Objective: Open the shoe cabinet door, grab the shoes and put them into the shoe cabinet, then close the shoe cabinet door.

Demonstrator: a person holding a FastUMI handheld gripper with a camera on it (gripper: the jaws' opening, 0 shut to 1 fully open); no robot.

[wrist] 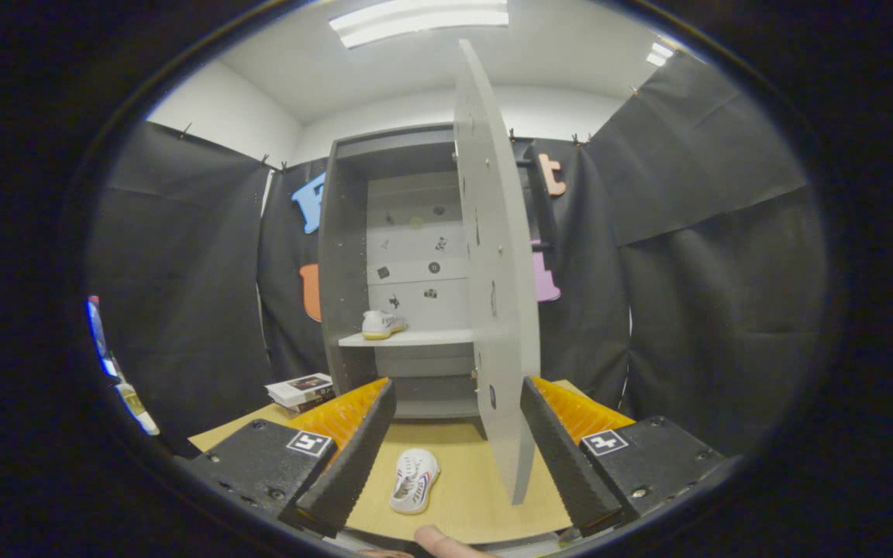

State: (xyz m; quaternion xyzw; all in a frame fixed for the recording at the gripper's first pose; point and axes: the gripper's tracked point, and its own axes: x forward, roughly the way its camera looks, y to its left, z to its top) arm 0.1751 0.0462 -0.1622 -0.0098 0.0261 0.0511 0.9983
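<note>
Sneaker (415, 480) number two lies on my wooden table (477, 496), white with striped sides, long axis running away from me toward the shoe cabinet (346, 256). It sits between my spread fingers; my gripper (458, 457) holds nothing. Cabinet door (497, 271) stands swung wide. Inside, another white sneaker (381, 323) rests on the shelf (415, 338), sideways.

The table (485, 496) carried one white shoe (415, 480) lying between the spread jaws, the cabinet (346, 256), and stacked books (301, 391). The cabinet shelf (423, 338) carried a second shoe (381, 323).
</note>
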